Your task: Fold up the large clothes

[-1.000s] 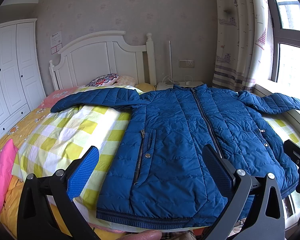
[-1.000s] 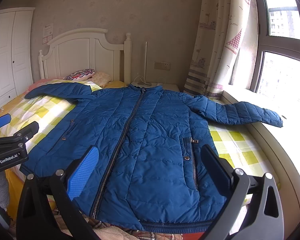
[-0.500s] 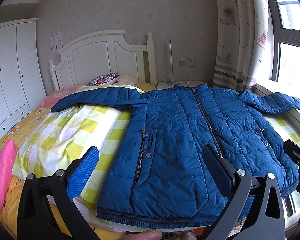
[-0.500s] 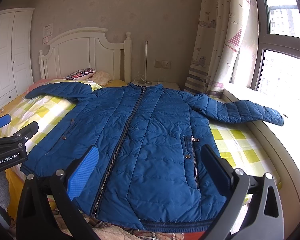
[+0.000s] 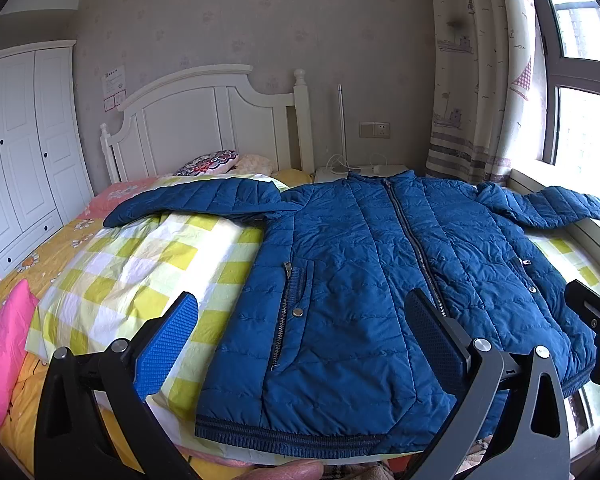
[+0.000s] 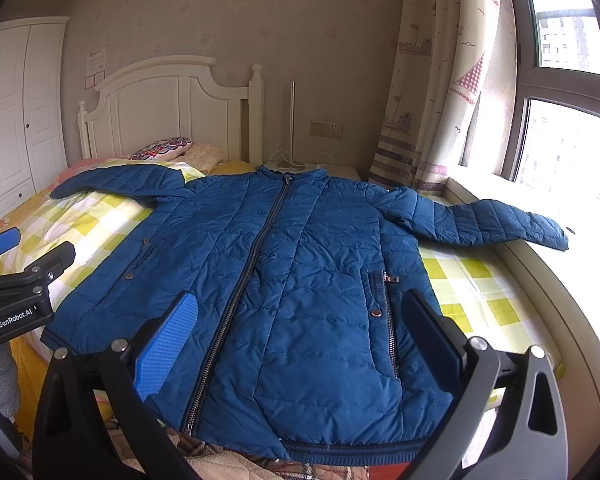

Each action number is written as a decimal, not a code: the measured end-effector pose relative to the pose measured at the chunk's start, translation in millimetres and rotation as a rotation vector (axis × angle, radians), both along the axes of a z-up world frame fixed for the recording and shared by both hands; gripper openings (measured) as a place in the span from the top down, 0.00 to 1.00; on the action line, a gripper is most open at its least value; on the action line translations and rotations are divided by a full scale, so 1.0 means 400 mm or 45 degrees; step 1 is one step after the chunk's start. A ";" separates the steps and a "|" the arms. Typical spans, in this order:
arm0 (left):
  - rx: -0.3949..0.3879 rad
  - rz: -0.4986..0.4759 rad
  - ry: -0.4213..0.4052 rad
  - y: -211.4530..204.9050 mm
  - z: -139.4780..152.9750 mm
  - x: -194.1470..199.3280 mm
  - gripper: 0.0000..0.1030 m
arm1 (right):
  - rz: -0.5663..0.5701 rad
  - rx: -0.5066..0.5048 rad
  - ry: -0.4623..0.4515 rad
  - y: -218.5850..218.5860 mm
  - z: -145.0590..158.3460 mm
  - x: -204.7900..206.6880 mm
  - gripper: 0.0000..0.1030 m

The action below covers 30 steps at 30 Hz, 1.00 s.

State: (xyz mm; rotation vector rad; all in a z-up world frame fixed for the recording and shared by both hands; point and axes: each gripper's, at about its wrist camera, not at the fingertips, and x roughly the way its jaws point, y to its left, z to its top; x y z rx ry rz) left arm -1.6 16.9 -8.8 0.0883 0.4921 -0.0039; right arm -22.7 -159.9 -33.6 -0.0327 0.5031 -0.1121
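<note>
A large blue quilted jacket (image 5: 364, 280) lies flat and zipped on the bed, front up, both sleeves spread out; it also shows in the right wrist view (image 6: 300, 280). Its hem is at the near bed edge. My left gripper (image 5: 300, 336) is open and empty, hovering above the jacket's left half near the hem. My right gripper (image 6: 298, 332) is open and empty, above the right half near the hem. The left sleeve (image 5: 192, 204) lies on the checked blanket; the right sleeve (image 6: 484, 224) reaches the window sill.
A yellow-checked blanket (image 5: 140, 272) covers the bed. A pink pillow (image 5: 4, 352) is at the left. A white headboard (image 5: 204, 124), wardrobe (image 5: 20, 152), curtain (image 6: 432, 92) and window sill (image 6: 540, 280) surround the bed. The other gripper shows at each view's edge (image 6: 16, 292).
</note>
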 end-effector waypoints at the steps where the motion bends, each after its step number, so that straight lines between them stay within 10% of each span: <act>1: 0.001 0.001 0.000 -0.002 0.002 -0.002 0.04 | 0.000 0.001 0.000 0.001 -0.002 -0.001 0.02; 16: 0.014 -0.024 0.095 -0.029 -0.023 0.062 0.04 | -0.018 0.086 0.033 -0.074 -0.037 0.034 0.02; 30: 0.224 -0.064 0.477 -0.151 -0.189 0.721 0.04 | -0.570 0.484 0.236 -0.666 -0.141 0.388 0.02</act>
